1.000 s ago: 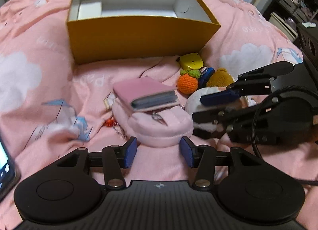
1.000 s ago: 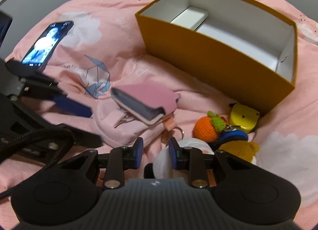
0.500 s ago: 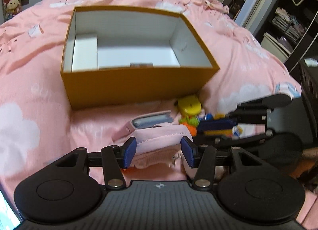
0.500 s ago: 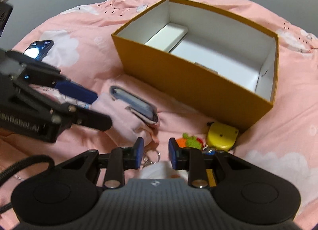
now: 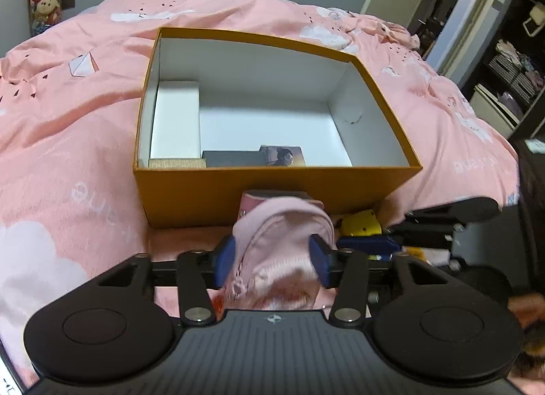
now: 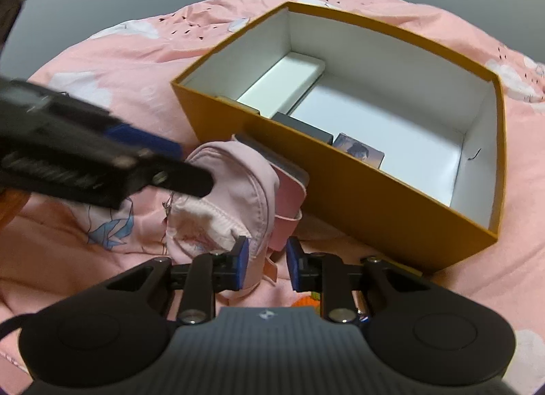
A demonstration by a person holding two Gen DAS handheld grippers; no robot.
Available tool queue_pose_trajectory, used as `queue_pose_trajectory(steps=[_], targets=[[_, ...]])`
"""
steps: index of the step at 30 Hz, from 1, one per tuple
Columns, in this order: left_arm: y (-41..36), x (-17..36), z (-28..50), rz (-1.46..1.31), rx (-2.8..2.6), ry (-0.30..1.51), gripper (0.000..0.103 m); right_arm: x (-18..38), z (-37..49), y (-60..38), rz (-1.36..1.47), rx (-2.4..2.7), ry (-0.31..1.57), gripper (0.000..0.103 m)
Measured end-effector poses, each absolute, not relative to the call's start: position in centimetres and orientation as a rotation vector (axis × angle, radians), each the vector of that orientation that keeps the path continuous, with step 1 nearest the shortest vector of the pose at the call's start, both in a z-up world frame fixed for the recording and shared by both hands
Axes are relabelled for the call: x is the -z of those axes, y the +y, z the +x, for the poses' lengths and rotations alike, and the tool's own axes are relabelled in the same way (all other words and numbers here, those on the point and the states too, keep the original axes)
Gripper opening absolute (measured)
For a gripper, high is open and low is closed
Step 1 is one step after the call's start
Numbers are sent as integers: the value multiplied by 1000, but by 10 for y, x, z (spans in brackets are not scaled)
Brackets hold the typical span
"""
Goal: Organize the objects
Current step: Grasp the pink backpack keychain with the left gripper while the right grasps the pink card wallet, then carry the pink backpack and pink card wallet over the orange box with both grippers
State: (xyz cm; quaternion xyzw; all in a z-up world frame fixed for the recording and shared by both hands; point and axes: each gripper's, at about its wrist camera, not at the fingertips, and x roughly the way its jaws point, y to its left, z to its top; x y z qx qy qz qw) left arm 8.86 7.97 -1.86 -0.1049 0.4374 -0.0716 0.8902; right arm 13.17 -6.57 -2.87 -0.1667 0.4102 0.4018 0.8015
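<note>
While my left gripper (image 5: pixel 272 257) pinches soft pink zippered fabric pouch (image 5: pixel 282 241), jaws just widened around it, open orange cardboard box (image 5: pixel 272 187) sits directly ahead; right gripper (image 6: pixel 265 263) pressed near-closed, beside pouch; left nearer box.

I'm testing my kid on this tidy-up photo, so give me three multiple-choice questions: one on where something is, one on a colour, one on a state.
1. Where is the photo card?
A. Inside the box, against its near wall
B. On the blanket beside the box
C. On top of the pouch

2. What colour is the pouch?
A. Blue
B. Pink
C. Green

3. How does the box stand?
A. Closed with a lid
B. Upright and open on top
C. Tipped onto its side

Answers:
1 A: the card shows just behind the near wall, on the white floor.
2 B: its fabric is pale pink in both views.
3 B: its white inside is visible from above, and there is no lid on it.
</note>
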Motion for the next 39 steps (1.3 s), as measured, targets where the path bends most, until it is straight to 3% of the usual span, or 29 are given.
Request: queue_pose_trajectory(steps=[13,16,17,21,24,26,30,34,39], targets=[[72,56,90,-202,147,955,72,32,146,-92,-308,-788,935,26],[65,60,90,-162,140,957,59,34,150,-91,-300,-785,934,26],[63,61,90,-142,122,958,48,35,151,-91,-296,-787,934,26],[67,58,86,-160,95,943,30,39,152,-89,-291,-789,939,26],[72,52,78,-210,75,929,27,40,154,-89,-281,-787,942,29],[76,44,70,-223,53,904,26,39,156,-89,-267,-788,937,39],[88,31,57,-251,-5,884,26,38,161,-84,-217,-808,939,44],[105,28,51,-303,-68,888,26,43,168,-73,-164,-831,962,61],[115,34,53,-341,-103,900,26,55,178,-60,-131,-831,1004,64]])
